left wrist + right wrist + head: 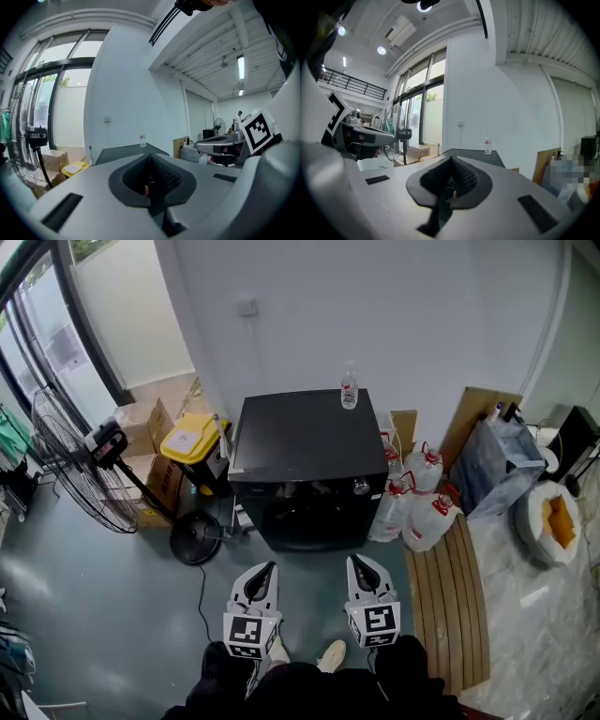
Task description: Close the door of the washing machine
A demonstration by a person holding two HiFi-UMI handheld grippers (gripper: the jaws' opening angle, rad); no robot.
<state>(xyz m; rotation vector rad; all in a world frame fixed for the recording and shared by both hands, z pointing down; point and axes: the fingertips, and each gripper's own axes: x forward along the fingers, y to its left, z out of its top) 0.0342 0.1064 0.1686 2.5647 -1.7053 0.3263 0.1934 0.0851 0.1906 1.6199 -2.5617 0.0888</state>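
Observation:
A black front-loading washing machine point(305, 465) stands against the white wall, its round door point(309, 517) flush with the front. A clear water bottle point(349, 388) stands on its top. My left gripper point(265, 570) and right gripper point(361, 565) hover side by side a short way in front of the door, not touching it. Both are shut with nothing between the jaws. In the left gripper view the machine top point(124, 152) and the bottle point(142, 138) show beyond the closed jaws; the right gripper view shows the same top point(476, 154) and bottle point(488, 145).
A standing fan point(84, 470) with a round base point(195, 537) is at the left, next to a yellow-lidded bin point(192, 442) and cardboard boxes point(141, 427). White plastic bags point(412, 502) lean at the machine's right. A slatted wooden board point(450, 606) lies on the floor.

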